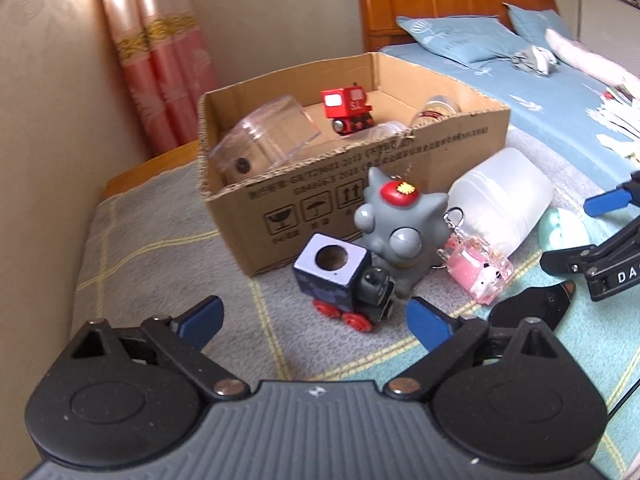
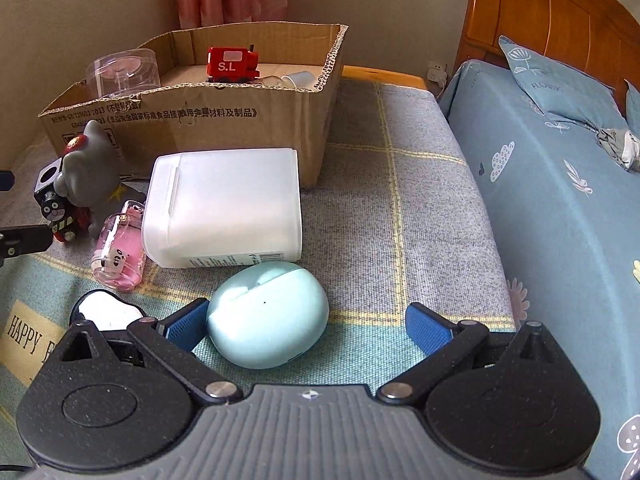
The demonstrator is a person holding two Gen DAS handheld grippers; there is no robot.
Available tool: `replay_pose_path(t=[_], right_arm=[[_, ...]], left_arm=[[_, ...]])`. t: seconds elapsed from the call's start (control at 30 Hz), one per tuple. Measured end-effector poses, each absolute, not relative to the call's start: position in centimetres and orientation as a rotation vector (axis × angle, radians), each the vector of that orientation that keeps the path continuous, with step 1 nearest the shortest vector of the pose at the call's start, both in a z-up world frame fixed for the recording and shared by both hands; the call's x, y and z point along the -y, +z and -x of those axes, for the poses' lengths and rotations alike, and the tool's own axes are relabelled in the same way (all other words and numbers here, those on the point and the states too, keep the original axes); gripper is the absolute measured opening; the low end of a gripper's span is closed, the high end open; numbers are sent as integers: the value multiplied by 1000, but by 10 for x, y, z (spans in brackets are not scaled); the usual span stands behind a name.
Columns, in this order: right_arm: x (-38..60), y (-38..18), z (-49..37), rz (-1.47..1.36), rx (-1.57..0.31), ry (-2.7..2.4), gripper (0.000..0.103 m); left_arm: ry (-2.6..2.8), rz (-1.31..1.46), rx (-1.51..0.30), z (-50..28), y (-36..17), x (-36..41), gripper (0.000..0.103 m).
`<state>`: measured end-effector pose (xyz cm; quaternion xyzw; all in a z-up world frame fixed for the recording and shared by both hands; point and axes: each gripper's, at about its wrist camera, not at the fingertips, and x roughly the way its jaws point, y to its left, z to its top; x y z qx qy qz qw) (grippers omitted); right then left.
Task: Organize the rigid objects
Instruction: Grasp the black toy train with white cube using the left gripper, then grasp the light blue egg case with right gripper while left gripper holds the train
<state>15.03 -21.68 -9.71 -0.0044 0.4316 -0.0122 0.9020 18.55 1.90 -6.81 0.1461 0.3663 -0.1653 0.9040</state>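
Observation:
A cardboard box (image 1: 440, 136) (image 2: 240, 116) holds a red toy train (image 1: 347, 109) (image 2: 231, 65) and a clear plastic container (image 1: 272, 136) (image 2: 122, 72). In front of it on the mat lie a black toy train with a blue block (image 1: 344, 280) (image 2: 54, 196), a grey figurine (image 1: 400, 232) (image 2: 90, 168), a pink keychain (image 1: 478, 272) (image 2: 118, 254), a white plastic container (image 1: 504, 200) (image 2: 228, 208) and a mint earbud case (image 2: 268, 314) (image 1: 562, 230). My left gripper (image 1: 316, 322) is open just before the black train. My right gripper (image 2: 306, 326) is open around the mint case.
A black and white object (image 2: 106, 312) (image 1: 532, 308) lies by the right gripper's left finger. A bed with a blue sheet (image 2: 560, 200) borders the mat on the right. A beige sofa side (image 1: 40, 140) stands at the left. Pink curtains (image 1: 160, 60) hang behind.

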Motion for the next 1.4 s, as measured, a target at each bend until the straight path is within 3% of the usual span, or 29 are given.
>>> replay_pose_path(t=[0.07, 0.3, 0.37, 0.87, 1.4], right_arm=[[217, -97, -150, 13, -890, -18, 103], [219, -97, -148, 19, -885, -3, 103], [219, -97, -148, 19, -886, -3, 103], [225, -98, -144, 28, -871, 11, 103], [227, -98, -143, 37, -863, 28, 103]], left_arm=[[-362, -308, -762, -191, -72, -18, 84], [-446, -306, -761, -202, -79, -17, 68], [-459, -299, -763, -204, -80, -16, 57], [-369, -191, -821, -159, -73, -21, 55], [-487, -391, -770, -157, -78, -12, 65]])
